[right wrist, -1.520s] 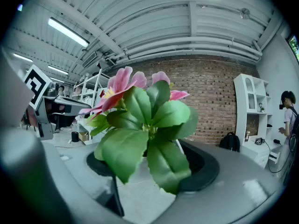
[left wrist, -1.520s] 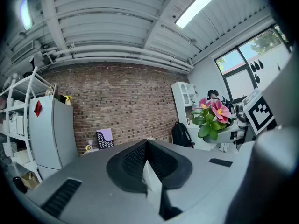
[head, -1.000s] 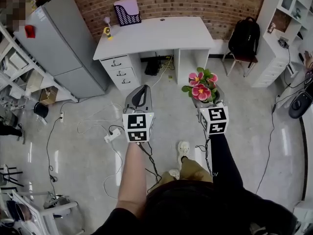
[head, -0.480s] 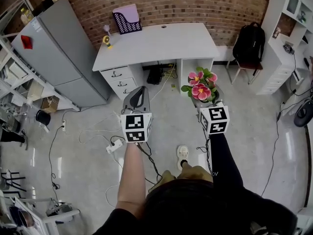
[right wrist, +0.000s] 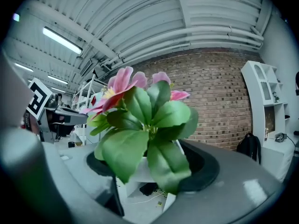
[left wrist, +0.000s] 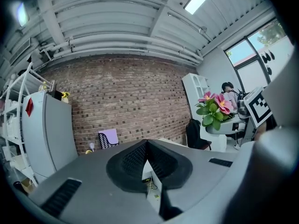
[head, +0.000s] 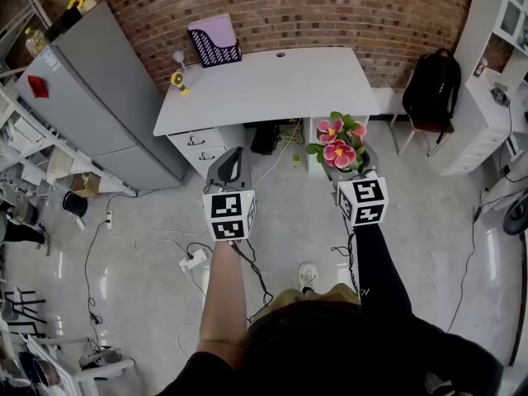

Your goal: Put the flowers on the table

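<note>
**Head view.** One white table (head: 272,77) stands against the brick wall (head: 330,7) on a pale, glossy floor (head: 140,246). On the table's far left corner sits one purple file holder (head: 213,38), and near its left edge one small yellow object (head: 176,78). One grey fridge (head: 99,81) stands left of the table. One black backpack (head: 435,81) rests on a chair to the table's right. Cables and one power strip (head: 191,260) lie on the floor in front of the table. Two grippers are held up short of the table's front edge. The left gripper (head: 231,165) is before the drawers, and the right gripper (head: 356,176) is before the table's right end. The flowers (head: 338,148), three pink blooms among green leaves, stand up from the right gripper, in the air in front of the table, not on it.

**Left gripper view.** The left gripper (left wrist: 146,146) has its two jaws pressed together with nothing between them. Beyond them are the brick wall (left wrist: 126,101), the fridge (left wrist: 46,129), the file holder (left wrist: 109,138) and the backpack (left wrist: 194,133). The flowers (left wrist: 215,108) show at the right.

**Right gripper view.** The right gripper (right wrist: 154,190) is clamped on the flowers (right wrist: 140,125). Two pink blooms show above broad leaves that fill the gap between the jaws. Behind are the brick wall (right wrist: 219,97) and the backpack (right wrist: 250,146).
</note>
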Motion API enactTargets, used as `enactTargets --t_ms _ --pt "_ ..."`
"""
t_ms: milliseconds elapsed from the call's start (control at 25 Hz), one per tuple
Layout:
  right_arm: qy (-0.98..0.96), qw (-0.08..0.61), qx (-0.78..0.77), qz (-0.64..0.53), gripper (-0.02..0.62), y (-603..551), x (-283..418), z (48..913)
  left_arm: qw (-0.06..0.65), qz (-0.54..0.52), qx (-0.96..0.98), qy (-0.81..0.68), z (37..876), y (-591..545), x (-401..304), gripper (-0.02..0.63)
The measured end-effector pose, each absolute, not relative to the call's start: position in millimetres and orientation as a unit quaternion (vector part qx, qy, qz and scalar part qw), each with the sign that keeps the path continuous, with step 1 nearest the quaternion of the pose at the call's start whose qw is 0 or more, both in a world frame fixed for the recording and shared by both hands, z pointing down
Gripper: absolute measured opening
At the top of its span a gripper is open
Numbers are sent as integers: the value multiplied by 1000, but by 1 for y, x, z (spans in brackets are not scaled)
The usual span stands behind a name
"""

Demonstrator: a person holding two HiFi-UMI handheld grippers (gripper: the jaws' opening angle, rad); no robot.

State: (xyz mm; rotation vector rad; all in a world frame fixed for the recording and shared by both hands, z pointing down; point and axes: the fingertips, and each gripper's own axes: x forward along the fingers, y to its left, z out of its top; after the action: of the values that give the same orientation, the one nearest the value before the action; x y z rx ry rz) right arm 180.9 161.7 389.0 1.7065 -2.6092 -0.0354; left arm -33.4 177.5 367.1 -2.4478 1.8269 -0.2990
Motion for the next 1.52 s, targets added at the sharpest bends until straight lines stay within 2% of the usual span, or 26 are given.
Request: enactTargets --t_ms 880,1520 --pt "-859 4 512 -16 342 37 189 381 35 -106 -784 611 360 62 -9 8" --pt "-863 1 504 -38 342 -66 137 382 63 -95 -779 616 365 -40 -54 8"
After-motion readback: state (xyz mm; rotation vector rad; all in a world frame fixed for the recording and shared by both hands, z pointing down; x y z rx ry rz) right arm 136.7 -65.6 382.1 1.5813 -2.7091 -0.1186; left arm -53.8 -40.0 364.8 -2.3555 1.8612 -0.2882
